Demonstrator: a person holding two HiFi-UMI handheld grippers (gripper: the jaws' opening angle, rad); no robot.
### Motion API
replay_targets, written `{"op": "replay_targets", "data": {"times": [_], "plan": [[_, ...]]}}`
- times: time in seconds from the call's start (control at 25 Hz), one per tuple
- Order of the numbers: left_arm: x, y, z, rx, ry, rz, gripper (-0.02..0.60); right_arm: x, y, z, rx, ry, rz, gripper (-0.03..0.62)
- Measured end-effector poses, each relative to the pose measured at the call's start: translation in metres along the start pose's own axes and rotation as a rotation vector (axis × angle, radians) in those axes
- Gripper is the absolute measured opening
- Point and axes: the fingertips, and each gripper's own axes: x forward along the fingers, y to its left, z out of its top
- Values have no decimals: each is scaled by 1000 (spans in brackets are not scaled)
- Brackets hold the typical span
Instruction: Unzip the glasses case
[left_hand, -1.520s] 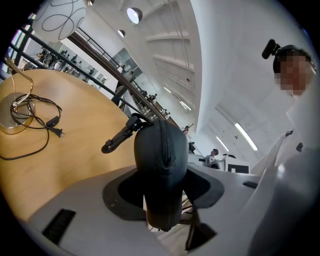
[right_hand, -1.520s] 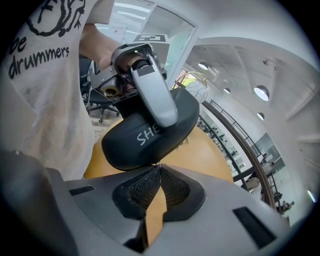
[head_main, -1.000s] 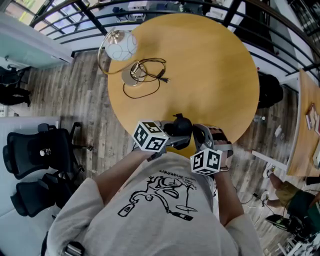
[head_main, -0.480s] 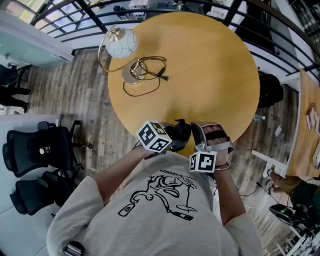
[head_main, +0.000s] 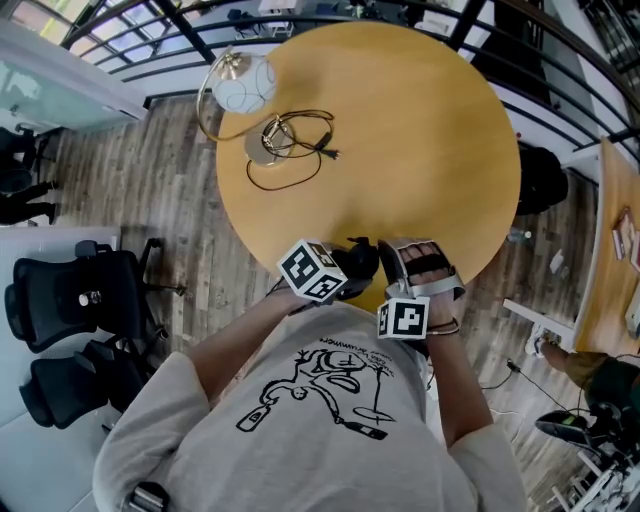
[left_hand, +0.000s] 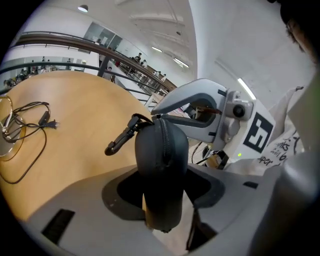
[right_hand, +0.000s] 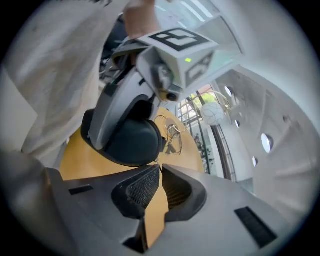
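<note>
The black glasses case (left_hand: 161, 165) stands on end between the jaws of my left gripper (left_hand: 161, 196), which is shut on its lower half. Its zipper runs up the middle of the side facing me. A black carabiner clip (left_hand: 120, 140) hangs from its top end. My right gripper (right_hand: 159, 169) is shut, with its tips right at the top end of the case (right_hand: 132, 142). Whether they pinch the zipper pull I cannot tell. In the head view both grippers meet at the case (head_main: 362, 258), over the near edge of the table, close to the person's chest.
The round wooden table (head_main: 420, 130) carries a lamp with a white globe (head_main: 243, 85) and a looped cable (head_main: 290, 160) at its far left. Black office chairs (head_main: 80, 300) stand on the floor to the left. A railing runs behind the table.
My left gripper has shifted slightly right with the case. My right gripper has rolled about its own line while staying at the case's top end.
</note>
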Motion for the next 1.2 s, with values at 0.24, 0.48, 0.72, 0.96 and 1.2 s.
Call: {"op": "replay_targets", "data": {"times": [0.24, 0.48, 0.72, 0.96, 1.2], "plan": [[-19, 36, 13, -193, -233, 68, 221, 4, -4, -13, 656, -86, 166, 157], [-46, 48, 37, -314, -460, 76, 225, -8, -10, 16, 1137, -313, 337, 273], [-62, 47, 60, -356, -591, 73, 227, -14, -4, 30, 1293, -383, 506, 357], [-56, 21, 81, -333, -631, -17, 229, 0, 1, 36, 1258, -340, 492, 368], [-51, 20, 82, -297, -617, -17, 255, 8, 3, 31, 1216, -316, 508, 351]]}}
